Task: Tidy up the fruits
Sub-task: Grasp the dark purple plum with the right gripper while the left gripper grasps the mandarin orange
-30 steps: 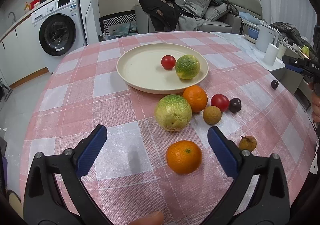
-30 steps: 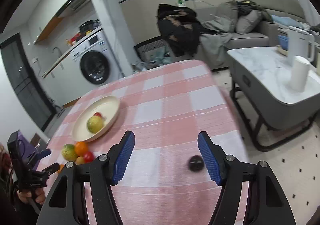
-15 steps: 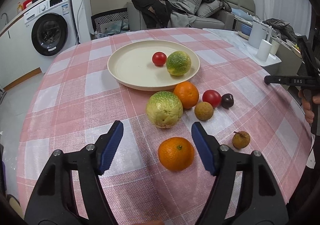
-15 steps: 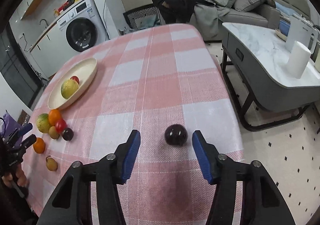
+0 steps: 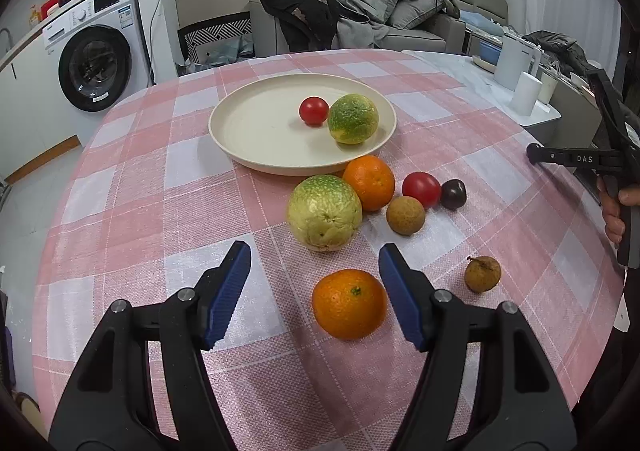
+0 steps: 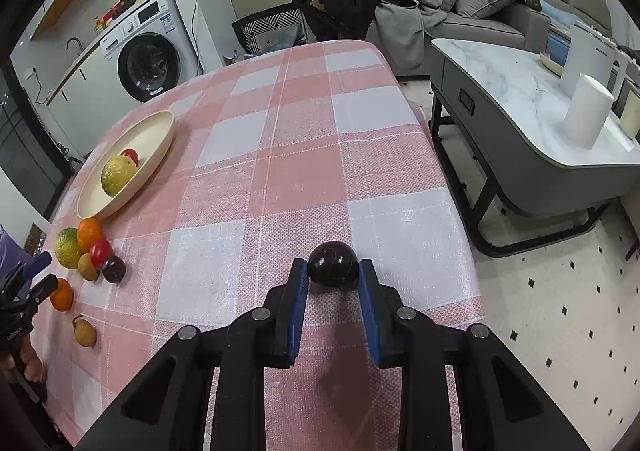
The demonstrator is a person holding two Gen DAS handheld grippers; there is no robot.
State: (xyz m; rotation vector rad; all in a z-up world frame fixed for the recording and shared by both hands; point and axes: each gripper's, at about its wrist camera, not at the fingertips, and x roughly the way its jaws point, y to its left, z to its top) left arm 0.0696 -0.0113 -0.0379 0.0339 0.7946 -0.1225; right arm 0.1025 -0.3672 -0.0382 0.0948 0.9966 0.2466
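Observation:
A cream plate [image 5: 248,131] holds a red tomato [image 5: 313,111] and a green-yellow citrus [image 5: 353,118]. In front of it lie a second green-yellow citrus [image 5: 324,213], an orange [image 5: 370,182], a tomato [image 5: 421,189], a dark plum [image 5: 453,193] and two brown longans [image 5: 405,215] [image 5: 482,274]. My left gripper [image 5: 312,251] hovers over a near orange [image 5: 349,303]; its jaws are closing, the orange beside the right finger, left pad apart. My right gripper [image 6: 333,265] is shut on a dark round plum [image 6: 333,263] near the table's right edge.
The pink checked table [image 6: 280,179] drops off just right of the held plum. A marble side table [image 6: 520,91] with white jugs stands beyond. A washing machine [image 5: 96,63] and sofa [image 5: 400,11] are behind. A hand grips the right tool [image 5: 600,163].
My right gripper came down around the dark plum and shut on it. My left gripper's jaws narrowed around the near orange while staying in place.

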